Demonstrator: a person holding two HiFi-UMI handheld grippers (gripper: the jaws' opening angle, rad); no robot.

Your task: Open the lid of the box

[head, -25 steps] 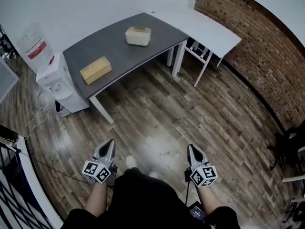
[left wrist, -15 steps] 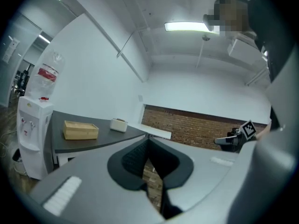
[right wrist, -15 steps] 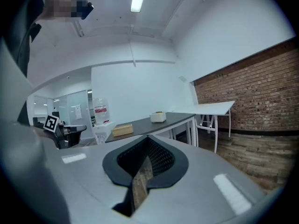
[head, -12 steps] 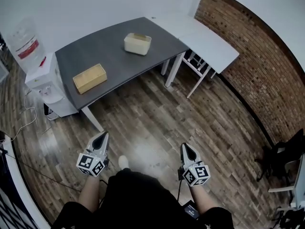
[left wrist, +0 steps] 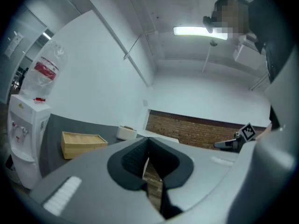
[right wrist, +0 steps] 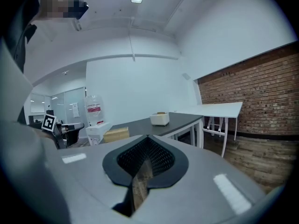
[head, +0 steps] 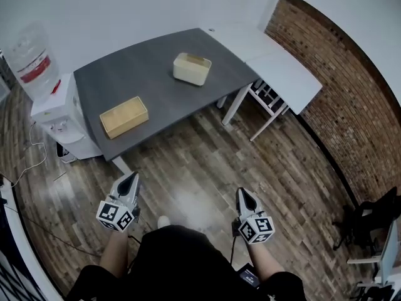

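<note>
Head view: my left gripper (head: 130,180) and right gripper (head: 244,195) hang over the floor (head: 207,168), well short of the table (head: 106,74). The tan box (head: 123,116) lies ahead-left, nearer my left gripper, long axis slanting, with a white box (head: 192,68) beyond it. Left gripper view: the fingers (left wrist: 133,158) are pressed together, empty; right gripper view: fingers (right wrist: 152,158) likewise.

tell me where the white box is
In the head view the white box sits far right on the grey table, beyond the wooden box and near the white table.

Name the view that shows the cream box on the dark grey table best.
The head view: it shows the cream rounded box whole from above, top included. Both gripper views show it only small, distant and side-on.
</note>
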